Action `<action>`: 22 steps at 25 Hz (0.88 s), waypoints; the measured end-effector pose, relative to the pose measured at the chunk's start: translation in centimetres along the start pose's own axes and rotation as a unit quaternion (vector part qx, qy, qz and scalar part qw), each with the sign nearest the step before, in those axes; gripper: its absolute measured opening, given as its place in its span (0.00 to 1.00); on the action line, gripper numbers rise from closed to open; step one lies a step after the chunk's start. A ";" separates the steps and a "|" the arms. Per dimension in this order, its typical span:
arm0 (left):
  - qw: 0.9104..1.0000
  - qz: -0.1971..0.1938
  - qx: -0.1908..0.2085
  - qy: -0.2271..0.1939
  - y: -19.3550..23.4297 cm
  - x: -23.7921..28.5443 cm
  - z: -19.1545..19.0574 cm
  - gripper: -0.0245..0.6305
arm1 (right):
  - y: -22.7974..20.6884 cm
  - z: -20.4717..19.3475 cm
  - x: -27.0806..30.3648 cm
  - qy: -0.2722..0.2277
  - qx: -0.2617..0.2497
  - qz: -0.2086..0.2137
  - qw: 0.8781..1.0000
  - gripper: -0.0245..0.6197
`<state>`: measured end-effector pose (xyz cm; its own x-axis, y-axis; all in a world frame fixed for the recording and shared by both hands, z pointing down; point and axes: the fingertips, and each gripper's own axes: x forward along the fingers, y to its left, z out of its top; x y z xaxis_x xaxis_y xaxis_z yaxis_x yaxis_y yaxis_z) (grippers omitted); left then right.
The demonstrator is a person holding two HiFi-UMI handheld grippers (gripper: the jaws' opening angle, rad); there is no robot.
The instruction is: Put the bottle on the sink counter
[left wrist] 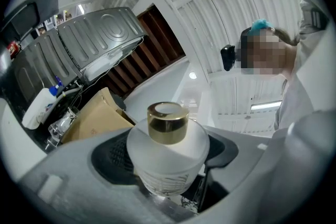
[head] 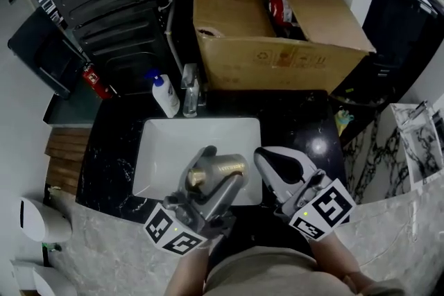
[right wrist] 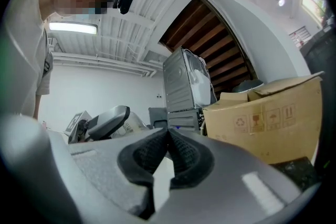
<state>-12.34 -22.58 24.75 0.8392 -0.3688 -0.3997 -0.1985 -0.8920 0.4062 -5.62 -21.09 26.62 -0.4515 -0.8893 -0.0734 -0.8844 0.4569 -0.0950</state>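
A frosted white bottle with a gold cap sits between the jaws of my left gripper, which is shut on it. In the head view the bottle lies tilted in the left gripper above the front part of the white sink basin. My right gripper hovers just right of the basin over the black counter, its jaws pressed together with nothing between them; the right gripper view shows the pads touching at the tips.
A white pump bottle with a blue top and a chrome tap stand behind the basin. A large open cardboard box fills the back of the counter. A red item lies left; the marble front edge runs below.
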 end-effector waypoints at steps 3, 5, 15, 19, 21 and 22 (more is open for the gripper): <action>1.000 0.003 -0.006 0.001 0.6 0.3 -0.3 0.55 | -0.6 -0.4 0.2 0.009 0.004 -0.001 1.000 0.04; 1.000 0.005 -0.008 0.005 1.2 0.7 -0.6 0.56 | -1.1 -0.7 0.5 0.014 0.009 -0.001 1.000 0.04; 0.999 0.034 -0.004 0.035 4.9 3.9 -2.7 0.56 | -5.6 -1.4 2.0 0.027 0.028 -0.006 0.999 0.04; 0.998 0.044 0.001 0.043 6.4 5.1 -3.5 0.56 | -7.4 -2.2 3.1 0.034 0.037 -0.002 0.999 0.04; 0.998 0.049 0.003 0.049 7.2 5.6 -4.1 0.56 | -8.3 -2.6 3.7 0.037 0.044 -0.001 0.998 0.04; 0.997 0.052 0.002 0.052 7.7 5.9 -4.4 0.56 | -8.8 -2.8 4.0 0.038 0.047 0.000 0.998 0.04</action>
<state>-6.70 -30.47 29.15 0.8620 -0.4303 -0.2678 -0.2893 -0.8516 0.4372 -0.01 -28.69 29.98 -0.4620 -0.8869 0.0020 -0.8711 0.4534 -0.1885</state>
